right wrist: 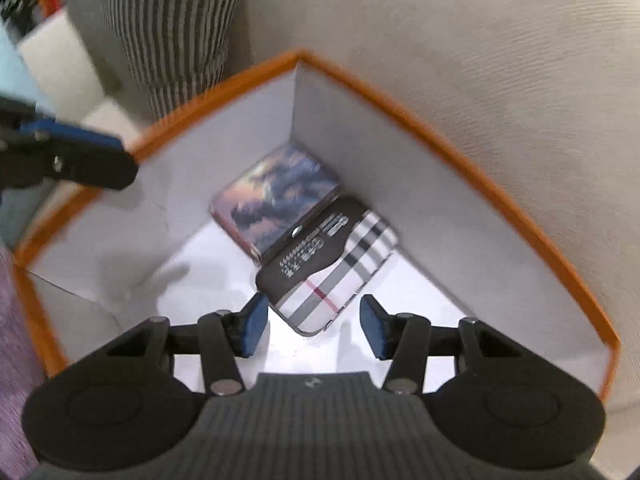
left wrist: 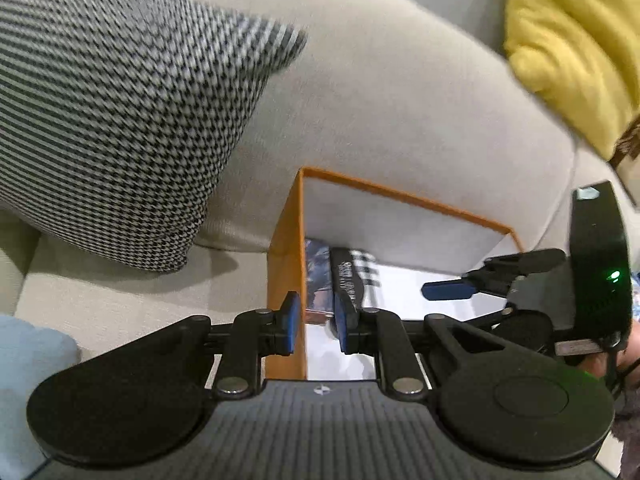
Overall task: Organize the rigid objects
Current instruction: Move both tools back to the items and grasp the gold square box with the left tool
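An orange box (right wrist: 460, 148) with white inner walls sits on a beige sofa (left wrist: 380, 100), just in front of the backrest. On the box floor, in the far corner, lie 2 flat cases side by side: a cloud-print case (right wrist: 276, 196) nearest the corner and a plaid case (right wrist: 332, 272) touching its right edge, with a black band of text across its far end.

The right gripper (right wrist: 314, 326) hovers inside the box above the near end of the plaid case, jaws spread wide and holding nothing.

The left gripper (left wrist: 316, 322) straddles the box's left wall, 1 blue pad (left wrist: 290, 320) outside it and the other inside; the jaws are narrowly parted, and whether they pinch the wall cannot be told.

Left of the box a houndstooth cushion (left wrist: 120, 120) leans on the backrest; right of the box is a yellow cushion (left wrist: 576, 48).
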The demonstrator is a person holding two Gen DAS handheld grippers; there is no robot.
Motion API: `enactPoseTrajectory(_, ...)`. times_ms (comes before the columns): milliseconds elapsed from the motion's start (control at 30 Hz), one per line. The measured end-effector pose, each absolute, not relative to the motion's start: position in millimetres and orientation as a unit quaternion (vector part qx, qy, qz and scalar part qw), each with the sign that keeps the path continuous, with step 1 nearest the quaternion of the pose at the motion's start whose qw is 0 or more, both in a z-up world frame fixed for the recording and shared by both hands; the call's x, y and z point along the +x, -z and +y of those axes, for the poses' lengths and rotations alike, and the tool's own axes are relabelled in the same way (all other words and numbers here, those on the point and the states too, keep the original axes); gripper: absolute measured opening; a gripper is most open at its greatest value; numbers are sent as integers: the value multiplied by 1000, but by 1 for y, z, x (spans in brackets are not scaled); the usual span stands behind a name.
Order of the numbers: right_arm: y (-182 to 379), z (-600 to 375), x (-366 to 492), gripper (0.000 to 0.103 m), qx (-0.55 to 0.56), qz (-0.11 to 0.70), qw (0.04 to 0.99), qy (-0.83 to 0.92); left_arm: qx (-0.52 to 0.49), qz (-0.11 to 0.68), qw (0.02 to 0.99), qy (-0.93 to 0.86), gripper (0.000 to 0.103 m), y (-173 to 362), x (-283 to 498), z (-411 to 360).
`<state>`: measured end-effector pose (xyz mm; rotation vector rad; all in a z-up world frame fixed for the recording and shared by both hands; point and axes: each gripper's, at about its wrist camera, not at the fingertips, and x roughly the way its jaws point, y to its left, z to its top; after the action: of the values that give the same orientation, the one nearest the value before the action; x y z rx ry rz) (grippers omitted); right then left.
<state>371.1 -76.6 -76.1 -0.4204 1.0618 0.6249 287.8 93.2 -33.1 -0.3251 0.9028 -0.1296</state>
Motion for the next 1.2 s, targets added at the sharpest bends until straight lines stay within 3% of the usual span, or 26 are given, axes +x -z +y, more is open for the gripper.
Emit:
enactPoseTrajectory(333,22,-151,261,53,-31,443,870,-213,-122,423,890,120,20,13,195,67)
enactPoseTrajectory(667,73,-194,150,50,61,532,831,-154,-84,524,824,199,20,64,127,17)
enactPoseTrajectory(867,114,-192,113,44,62,599,786,-140,-2,565,795,222,39,93,101,-15)
enactPoseTrajectory(933,123,-194,111,44,75,607,780,-134,27,568,789,232,56,99,88,-25)
enactPoseTrajectory(1000,125,-198,108,44,81,605,781,-133,63,566,786,240,63,106,78,-37)
enactPoseTrajectory(1200,128,-201,96,44,92,588,791,-144,180,541,779,261,75,122,56,-70)
